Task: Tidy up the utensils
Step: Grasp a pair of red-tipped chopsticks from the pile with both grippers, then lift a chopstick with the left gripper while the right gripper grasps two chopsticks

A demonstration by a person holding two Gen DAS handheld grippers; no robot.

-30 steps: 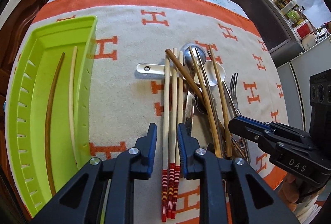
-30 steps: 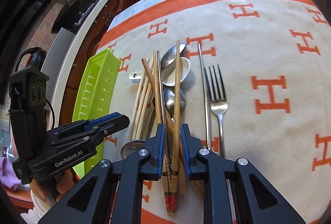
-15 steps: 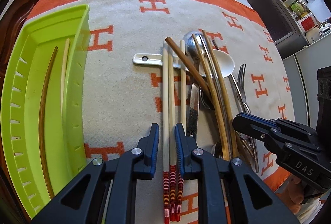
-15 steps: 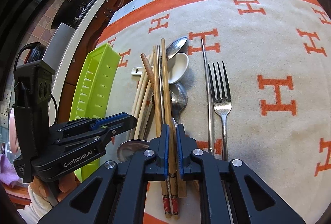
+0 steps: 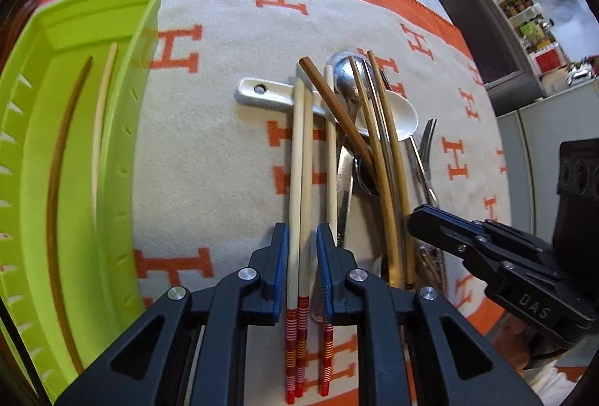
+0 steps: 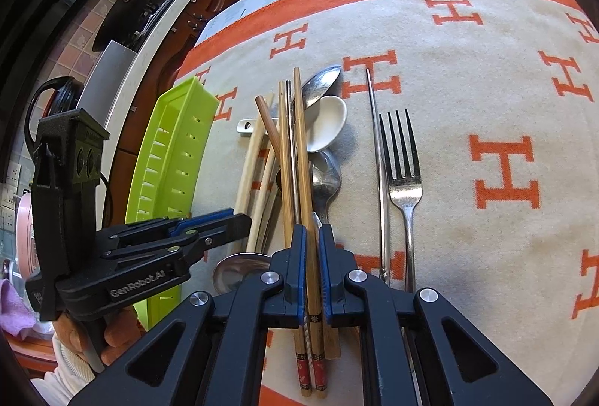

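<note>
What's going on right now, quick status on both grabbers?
Left gripper shut on pale chopsticks. Right gripper shut on brown chopstick. Green tray holds two chopsticks. Spoons and fork tangled alongside.

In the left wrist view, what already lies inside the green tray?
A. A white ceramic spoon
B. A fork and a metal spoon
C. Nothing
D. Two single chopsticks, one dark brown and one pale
D: the green tray holds a dark brown chopstick and a pale chopstick lying side by side.
</note>
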